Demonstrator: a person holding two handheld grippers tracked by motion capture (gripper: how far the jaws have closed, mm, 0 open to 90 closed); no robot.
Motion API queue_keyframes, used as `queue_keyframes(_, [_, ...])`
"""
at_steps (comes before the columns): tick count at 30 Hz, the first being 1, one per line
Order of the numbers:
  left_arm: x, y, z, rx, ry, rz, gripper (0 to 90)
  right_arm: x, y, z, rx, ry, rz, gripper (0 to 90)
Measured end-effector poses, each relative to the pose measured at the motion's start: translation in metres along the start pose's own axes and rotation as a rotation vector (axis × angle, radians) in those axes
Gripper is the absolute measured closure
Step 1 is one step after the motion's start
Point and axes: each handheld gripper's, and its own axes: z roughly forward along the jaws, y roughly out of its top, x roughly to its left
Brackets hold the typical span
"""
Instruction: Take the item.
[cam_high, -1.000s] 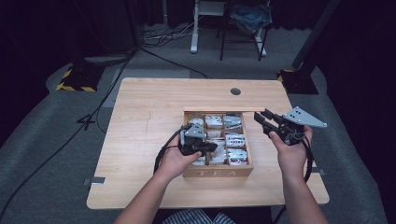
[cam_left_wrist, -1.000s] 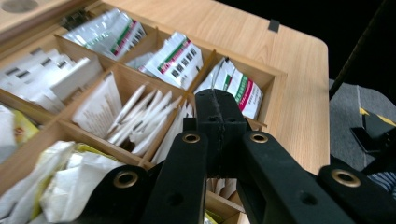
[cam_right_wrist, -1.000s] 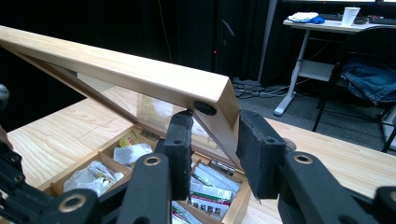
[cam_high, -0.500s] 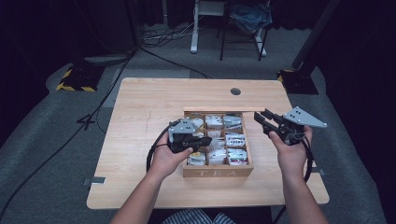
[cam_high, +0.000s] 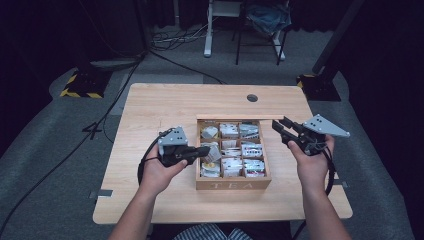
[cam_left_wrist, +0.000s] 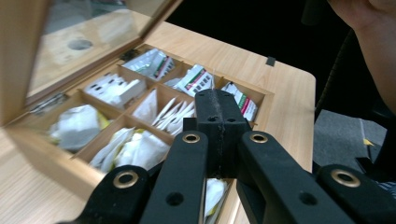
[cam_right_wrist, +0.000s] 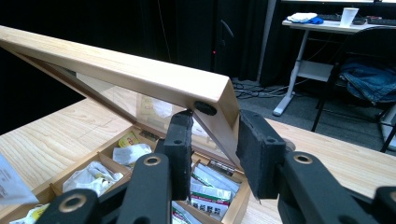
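Scene: a wooden tea box (cam_high: 233, 184) marked TEA sits near the middle of the counter (cam_high: 150, 107), toward its near edge, its compartments full of tea packets (cam_high: 251, 150).
Lid: the glass-paned lid (cam_right_wrist: 140, 74) stands raised and tilted over the box.
Right claw (cam_high: 281, 131): spread, its pads either side of the lid's front corner, seemingly not squeezing it.
Left claw (cam_high: 204, 151): pressed together over the box's left compartments; whether a packet is pinched cannot be told.
Likely step: lifting a packet out while the lid is kept up.
Doing it well: steady the lid at that corner; raise the left claw straight, clear of the dividers.
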Motion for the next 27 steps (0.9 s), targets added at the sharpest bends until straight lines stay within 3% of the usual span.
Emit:
queue_keyframes(14, [0.003, -0.013, -0.04, -0.056, 0.054, 0.0, 90.0, 0.0, -0.001, 0.0, -0.001, 0.002, 0.001, 65.8])
queue_keyframes(19, [0.006, -0.017, -0.049, -0.05, 0.067, -0.006, 90.0, 0.0, -0.001, -0.001, 0.0, 0.004, 0.003, 65.8])
queue_keyframes(27, [0.009, -0.024, -0.062, -0.038, 0.123, -0.006, 90.0, 0.0, -0.001, -0.001, 0.005, 0.007, 0.004, 65.8])
